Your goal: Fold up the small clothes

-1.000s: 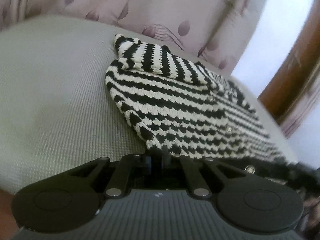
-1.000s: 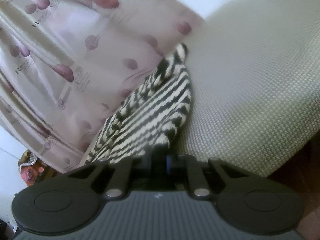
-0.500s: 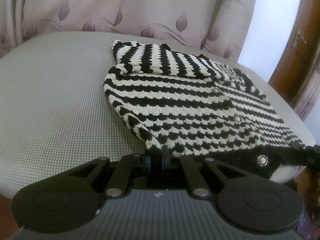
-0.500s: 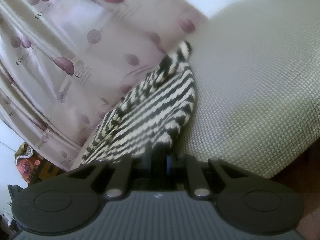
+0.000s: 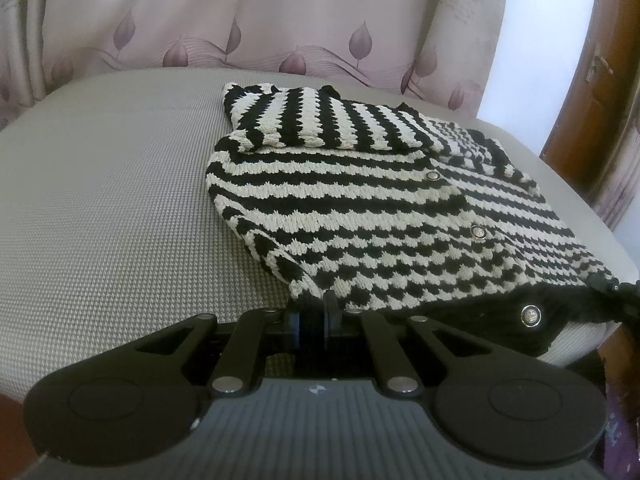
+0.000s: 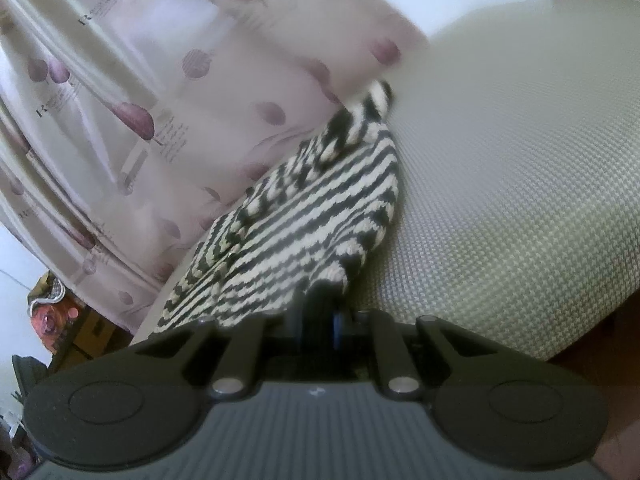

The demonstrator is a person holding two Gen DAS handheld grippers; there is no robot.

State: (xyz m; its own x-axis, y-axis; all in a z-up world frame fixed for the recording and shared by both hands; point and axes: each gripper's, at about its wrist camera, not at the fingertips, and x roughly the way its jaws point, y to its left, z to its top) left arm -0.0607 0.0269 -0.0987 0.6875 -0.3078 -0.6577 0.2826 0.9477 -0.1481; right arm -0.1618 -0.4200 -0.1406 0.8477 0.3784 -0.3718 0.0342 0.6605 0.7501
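Over on the left side, the left tongs are pinched tight on the near corner of the striped knit cardigan, fingers nearly together with the black-and-cream hem caught between them. That cardigan lies spread across the grey woven cushion, toward its right half, with a sleeve folded flat over the far upper part. A row of round metal buttons runs down the front toward the black hem band, which reaches the cushion's near right edge. Behind the cushion hangs a pale pink curtain printed with mauve leaves, and a brown wooden door frame stands at the far right.

Now the right-hand view, a bit blurred: the right tongs are clamped on another corner of the cardigan, the knit rising from the fingers and stretching away along the cushion's edge beside the curtain. The far end of the garment tapers to a striped tip near the curtain. Some colourful clutter sits low at the left, too unclear to name.
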